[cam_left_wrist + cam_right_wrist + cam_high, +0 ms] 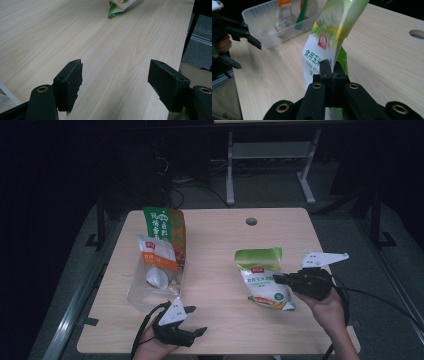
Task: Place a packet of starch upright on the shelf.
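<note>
Right gripper view showed the right gripper (331,65) pinching the edge of the green-and-white starch bag (329,32), its jaws pressed tight on the film. From above, the bag (263,280) sat at the table's (215,330) right half, well apart from the clear plastic tray (145,295). I judged it a soft, slumping pouch, slick-skinned, its powder settling low; a grip on the flat sealed edge looked safest. The left gripper (115,82) hung spread, holding nothing.
</note>
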`<action>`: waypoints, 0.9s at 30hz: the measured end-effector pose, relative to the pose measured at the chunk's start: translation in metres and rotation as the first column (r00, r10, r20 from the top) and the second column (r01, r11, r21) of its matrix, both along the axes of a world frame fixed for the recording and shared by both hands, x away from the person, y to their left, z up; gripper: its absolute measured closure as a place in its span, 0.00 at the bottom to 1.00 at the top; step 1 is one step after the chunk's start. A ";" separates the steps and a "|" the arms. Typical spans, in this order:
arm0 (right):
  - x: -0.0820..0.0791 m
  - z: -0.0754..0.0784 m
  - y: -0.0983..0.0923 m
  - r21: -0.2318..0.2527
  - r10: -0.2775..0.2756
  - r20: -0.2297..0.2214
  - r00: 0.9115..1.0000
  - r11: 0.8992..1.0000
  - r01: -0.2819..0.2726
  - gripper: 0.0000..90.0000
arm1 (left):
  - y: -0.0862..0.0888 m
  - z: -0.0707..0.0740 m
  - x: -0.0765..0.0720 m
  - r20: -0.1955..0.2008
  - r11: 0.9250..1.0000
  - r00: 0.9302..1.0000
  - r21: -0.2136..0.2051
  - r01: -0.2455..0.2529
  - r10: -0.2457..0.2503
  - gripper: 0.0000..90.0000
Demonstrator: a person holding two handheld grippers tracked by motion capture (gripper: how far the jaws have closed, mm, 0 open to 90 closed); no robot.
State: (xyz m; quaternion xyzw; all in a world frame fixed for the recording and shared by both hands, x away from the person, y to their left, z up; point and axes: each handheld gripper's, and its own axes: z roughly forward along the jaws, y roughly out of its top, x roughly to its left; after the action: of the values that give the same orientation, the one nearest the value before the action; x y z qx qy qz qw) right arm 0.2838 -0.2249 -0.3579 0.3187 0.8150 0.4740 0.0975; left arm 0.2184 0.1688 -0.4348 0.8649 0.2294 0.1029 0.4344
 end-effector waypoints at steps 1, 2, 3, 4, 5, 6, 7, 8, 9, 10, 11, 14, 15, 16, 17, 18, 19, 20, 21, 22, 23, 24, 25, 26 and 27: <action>0.001 0.000 0.003 0.008 0.008 0.001 1.000 1.000 -0.008 1.00 | 0.000 0.000 0.000 -0.001 1.000 1.000 0.000 0.001 -0.001 0.30; 0.002 0.000 0.007 0.018 0.014 0.003 1.000 1.000 -0.014 1.00 | 0.000 0.000 0.000 -0.001 1.000 1.000 0.001 0.002 -0.002 0.30; 0.004 -0.001 0.010 0.022 0.022 -0.004 1.000 1.000 -0.022 1.00 | -0.001 0.000 -0.001 -0.001 1.000 1.000 0.000 0.002 -0.002 0.30; 0.005 -0.002 0.014 0.026 0.028 -0.002 1.000 0.999 -0.028 1.00 | -0.001 0.000 -0.001 0.000 1.000 1.000 0.002 0.004 -0.004 0.30; 0.006 -0.003 0.018 0.030 0.034 -0.001 0.999 0.999 -0.034 1.00 | -0.001 0.000 -0.001 0.003 1.000 1.000 0.005 0.008 -0.008 0.30; 0.007 -0.004 0.022 0.031 0.043 0.003 0.999 0.999 -0.043 1.00 | -0.001 0.000 -0.001 0.004 1.000 1.000 0.006 0.008 -0.008 0.30; 0.008 -0.005 0.026 0.029 0.049 0.010 0.999 0.998 -0.049 1.00 | -0.001 0.000 -0.001 0.002 1.000 1.000 0.005 0.008 -0.008 0.30; 0.008 -0.007 0.029 0.027 0.055 0.013 0.998 0.998 -0.055 1.00 | -0.001 0.000 -0.001 0.000 1.000 1.000 0.003 0.007 -0.007 0.30; 0.009 -0.009 0.031 0.027 0.062 0.013 0.998 0.998 -0.063 1.00 | -0.002 0.000 -0.001 -0.001 1.000 1.000 0.002 0.007 -0.007 0.30; 0.010 -0.010 0.033 0.027 0.065 0.015 0.998 0.997 -0.066 1.00 | -0.002 0.000 -0.001 -0.003 1.000 1.000 -0.003 0.005 -0.005 0.30; 0.010 -0.012 0.034 0.027 0.069 0.015 0.998 0.997 -0.069 1.00 | -0.003 0.000 -0.002 -0.002 1.000 1.000 -0.003 0.005 -0.005 0.30; 0.010 -0.016 0.035 0.009 0.078 0.028 0.997 0.997 -0.078 0.99 | -0.005 0.000 -0.001 -0.004 1.000 1.000 -0.011 0.008 -0.008 0.30; 0.010 -0.016 0.034 0.004 0.079 0.028 0.996 0.997 -0.079 0.99 | -0.006 0.001 -0.001 -0.001 1.000 1.000 -0.015 0.006 -0.006 0.30; 0.010 -0.016 0.034 0.001 0.079 0.029 0.996 0.997 -0.079 0.99 | -0.008 0.002 0.000 0.001 1.000 1.000 -0.022 0.007 -0.007 0.30; 0.009 -0.017 0.033 0.001 0.081 0.030 0.996 0.997 -0.081 0.99 | -0.009 0.002 0.001 -0.002 1.000 1.000 -0.028 0.009 -0.009 0.31; 0.009 -0.018 0.032 -0.001 0.087 0.026 0.996 0.996 -0.087 0.99 | -0.012 0.003 0.002 -0.006 0.999 1.000 -0.033 0.012 -0.012 0.32; 0.009 -0.019 0.032 0.001 0.089 0.031 0.996 0.996 -0.089 0.99 | -0.014 0.004 0.003 -0.009 0.999 1.000 -0.033 0.015 -0.015 0.32; 0.008 -0.019 0.031 0.004 0.090 0.032 0.995 0.996 -0.090 0.99 | -0.017 0.005 0.003 -0.014 0.999 1.000 -0.036 0.019 -0.019 0.32; 0.007 -0.020 0.029 0.006 0.092 0.028 0.995 0.996 -0.092 0.99 | -0.020 0.006 0.004 -0.011 0.999 1.000 -0.030 0.029 -0.029 0.33; 0.007 -0.021 0.028 0.009 0.091 0.027 0.996 0.996 -0.091 0.99 | -0.024 0.007 0.005 -0.002 0.999 0.999 -0.025 0.035 -0.035 0.33; 0.006 -0.022 0.026 0.010 0.090 0.028 0.996 0.996 -0.090 0.99 | -0.027 0.008 0.007 0.000 0.999 0.999 -0.026 0.042 -0.042 0.34; 0.005 -0.023 0.025 0.012 0.089 0.026 0.996 0.996 -0.089 0.99 | -0.032 0.009 0.009 -0.008 0.998 0.999 -0.036 0.044 -0.044 0.34; 0.005 -0.024 0.023 0.013 0.088 0.023 0.996 0.996 -0.088 0.99 | -0.037 0.011 0.011 -0.010 0.998 0.999 -0.046 0.048 -0.048 0.34; 0.004 -0.024 0.022 0.018 0.088 0.020 0.996 0.996 -0.089 0.99 | -0.042 0.012 0.014 -0.008 0.997 0.999 -0.051 0.051 -0.051 0.35; 0.004 -0.025 0.020 0.019 0.091 0.019 0.996 0.996 -0.091 0.99 | -0.047 0.013 0.017 -0.009 0.997 0.998 -0.056 0.056 -0.057 0.35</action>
State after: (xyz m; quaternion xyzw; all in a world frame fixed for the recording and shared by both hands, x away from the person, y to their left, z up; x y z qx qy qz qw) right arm 0.2875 -0.2045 -0.3831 0.2776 0.8231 0.4888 0.0801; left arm 0.2350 0.1215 -0.4221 0.8592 0.2099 0.0796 0.4598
